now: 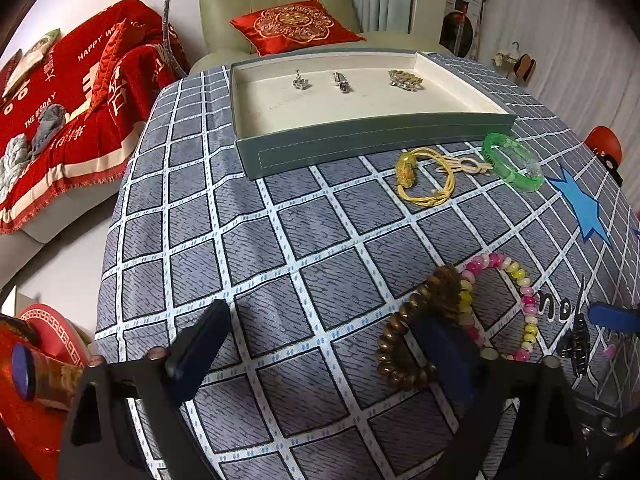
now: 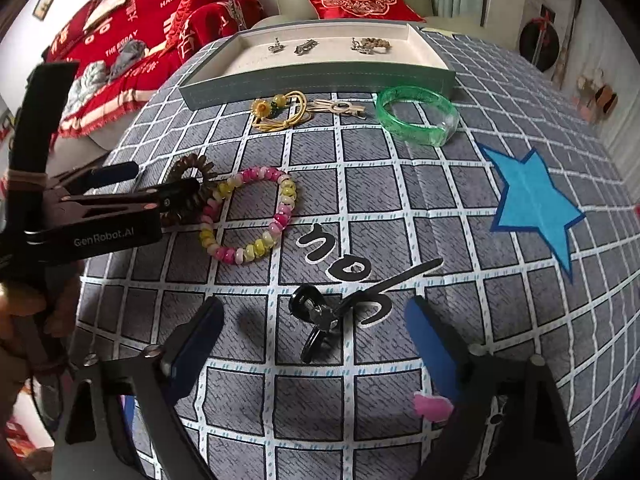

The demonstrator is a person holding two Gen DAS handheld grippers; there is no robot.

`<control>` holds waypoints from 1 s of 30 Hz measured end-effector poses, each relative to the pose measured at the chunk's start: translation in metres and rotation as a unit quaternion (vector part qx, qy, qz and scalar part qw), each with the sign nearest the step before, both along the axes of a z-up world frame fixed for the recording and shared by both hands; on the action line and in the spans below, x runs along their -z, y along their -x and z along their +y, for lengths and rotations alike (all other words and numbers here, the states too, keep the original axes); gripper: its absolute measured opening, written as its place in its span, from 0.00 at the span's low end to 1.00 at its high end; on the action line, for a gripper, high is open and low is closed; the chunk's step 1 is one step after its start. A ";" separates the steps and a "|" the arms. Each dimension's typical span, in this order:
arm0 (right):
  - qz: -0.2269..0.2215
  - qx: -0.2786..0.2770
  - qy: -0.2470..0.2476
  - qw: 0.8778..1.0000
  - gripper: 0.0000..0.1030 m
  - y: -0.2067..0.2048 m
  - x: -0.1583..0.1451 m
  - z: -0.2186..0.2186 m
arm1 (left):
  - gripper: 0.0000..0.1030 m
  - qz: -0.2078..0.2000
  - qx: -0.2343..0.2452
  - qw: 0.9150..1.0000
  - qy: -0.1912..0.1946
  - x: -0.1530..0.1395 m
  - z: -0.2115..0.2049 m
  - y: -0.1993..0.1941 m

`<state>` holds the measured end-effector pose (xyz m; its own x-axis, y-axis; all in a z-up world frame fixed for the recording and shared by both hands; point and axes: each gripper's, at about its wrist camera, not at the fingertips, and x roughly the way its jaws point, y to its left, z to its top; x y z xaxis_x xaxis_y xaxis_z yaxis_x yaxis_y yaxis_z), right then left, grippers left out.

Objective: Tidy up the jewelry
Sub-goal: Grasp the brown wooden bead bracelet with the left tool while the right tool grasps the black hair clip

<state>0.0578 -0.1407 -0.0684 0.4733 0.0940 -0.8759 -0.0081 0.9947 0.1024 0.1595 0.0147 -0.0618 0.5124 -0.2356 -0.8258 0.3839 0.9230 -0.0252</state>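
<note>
The left gripper [image 2: 168, 186] is hanging spread wide, its right finger overlapping a brown spiral hair coil [image 1: 416, 328] beside a glossy pink-and-yellow beaded bracelet [image 2: 252, 216]. The right gripper [image 2: 316, 344] is gaping, gripping nothing, straddling a black plastic claw clip [image 2: 316, 320] lying between its fingers on the checked cloth [image 2: 440, 200].

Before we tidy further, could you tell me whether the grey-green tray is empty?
Not empty: the grey-green tray holds three small metallic pieces in a row.

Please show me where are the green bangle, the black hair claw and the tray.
green bangle [image 2: 416, 114]: right wrist view, front band.
black hair claw [image 2: 318, 318]: right wrist view, hinge.
tray [image 1: 360, 146]: left wrist view, front wall.
</note>
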 end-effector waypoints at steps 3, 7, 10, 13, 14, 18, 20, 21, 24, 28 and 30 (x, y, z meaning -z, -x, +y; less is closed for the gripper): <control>-0.005 -0.003 0.020 1.000 0.74 0.001 -0.001 0.005 | 0.84 -0.002 0.003 1.000 0.005 -0.002 -0.002 0.004; -0.007 -0.010 0.036 0.999 0.69 0.002 0.000 0.010 | 0.66 -0.007 0.016 1.000 0.009 -0.004 -0.007 0.010; -0.009 -0.013 0.043 0.999 0.60 0.003 -0.001 0.012 | 0.52 -0.012 0.026 1.000 0.008 -0.006 -0.012 0.014; -0.009 -0.016 0.043 0.999 0.52 0.004 -0.002 0.013 | 0.41 -0.014 0.031 0.999 0.008 -0.007 -0.014 0.016; -0.010 -0.016 0.043 0.999 0.48 0.003 -0.002 0.014 | 0.30 -0.015 0.032 0.999 0.010 -0.007 -0.015 0.017; -0.014 -0.015 0.039 0.999 0.28 0.004 -0.003 0.014 | 0.28 -0.014 0.030 0.999 0.015 -0.007 -0.013 0.018; -0.014 -0.015 0.032 0.999 0.28 0.005 -0.003 0.012 | 0.26 -0.013 0.025 0.999 0.019 -0.008 -0.011 0.018; -0.015 -0.014 0.028 0.999 0.27 0.006 -0.003 0.011 | 0.26 -0.010 0.022 0.999 0.025 -0.008 -0.009 0.017; -0.015 -0.009 0.004 1.000 0.25 0.009 -0.004 0.004 | 0.26 0.000 0.011 0.999 0.043 -0.008 -0.002 0.016; -0.015 0.004 -0.025 1.000 0.25 0.010 -0.006 -0.007 | 0.26 0.006 0.001 0.998 0.055 -0.008 0.005 0.016; -0.016 0.012 -0.038 0.999 0.25 0.011 -0.007 -0.013 | 0.26 0.007 -0.001 0.998 0.061 -0.010 0.007 0.017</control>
<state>0.0471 -0.1539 -0.0616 0.5034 0.1475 -0.8514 0.0105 0.9842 0.1767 0.1424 0.0221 -0.0521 0.5010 -0.3330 -0.7988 0.3803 0.9138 -0.1425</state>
